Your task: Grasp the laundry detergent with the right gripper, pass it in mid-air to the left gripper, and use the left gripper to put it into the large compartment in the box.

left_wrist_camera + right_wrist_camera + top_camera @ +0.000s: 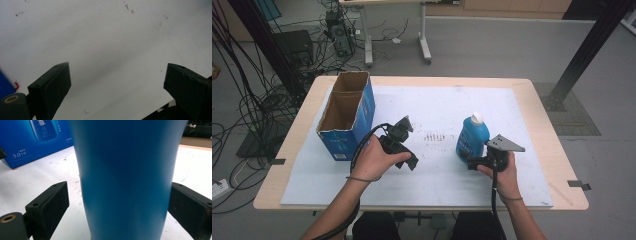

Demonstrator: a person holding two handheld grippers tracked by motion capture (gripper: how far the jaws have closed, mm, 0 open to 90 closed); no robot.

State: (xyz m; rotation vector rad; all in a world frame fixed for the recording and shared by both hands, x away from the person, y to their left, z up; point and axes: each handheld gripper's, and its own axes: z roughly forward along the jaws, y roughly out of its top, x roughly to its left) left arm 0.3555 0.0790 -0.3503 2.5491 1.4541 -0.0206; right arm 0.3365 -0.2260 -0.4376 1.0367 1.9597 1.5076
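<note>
Blue bottle upright on the white mat, right of centre, between the wide-spread jaws of the right gripper, left pad apart. Left gripper gaping over bare mat, beside the cardboard box.

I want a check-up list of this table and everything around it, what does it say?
Surface: white mat on a wooden table, with dark scuff marks mid-mat.
Job's things: blue bottle with white cap, upright, right of centre.
Clutter: open blue box at the mat's left edge.
Grippers: right gripper is open, fingers either side of the bottle, a gap showing on the left side; left gripper is open over bare mat.
Cables: a black cable loops from the left gripper; another trails from the right.
Surroundings: grey floor, tangled wires at left, second table's legs behind.
</note>
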